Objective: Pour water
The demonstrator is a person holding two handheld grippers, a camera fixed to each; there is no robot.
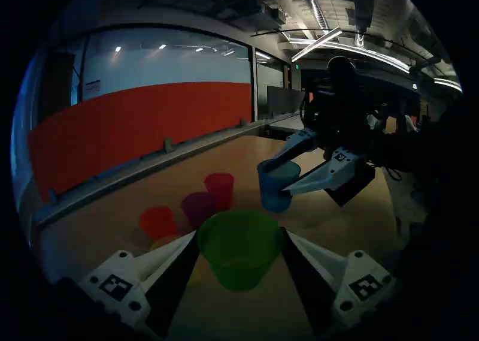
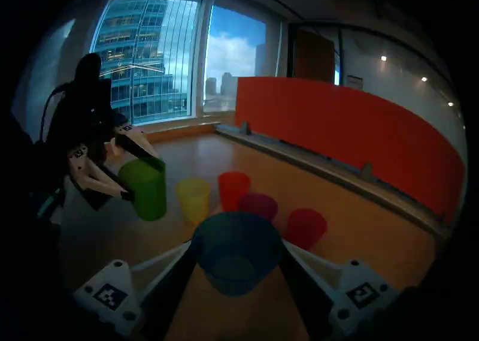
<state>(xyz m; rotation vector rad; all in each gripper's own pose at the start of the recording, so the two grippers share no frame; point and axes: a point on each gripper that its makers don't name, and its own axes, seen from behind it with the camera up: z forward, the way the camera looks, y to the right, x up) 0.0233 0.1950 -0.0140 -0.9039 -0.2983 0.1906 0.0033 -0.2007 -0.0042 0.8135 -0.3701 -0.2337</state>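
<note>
A: Where's the blue cup?
B: The right gripper clasps it between its fingers, near the green cup. The left gripper pinches that one upright, likely to receive the pour.

The green cup is seen as translucent, the blue cup as dull teal. The left gripper and right gripper are coloured white with black inner faces and are marked with black-and-white square patterns. A yellow cup, an orange-red cup, a purple cup and a red cup are seen on the light brown table. The panel is coloured orange-red.
</note>
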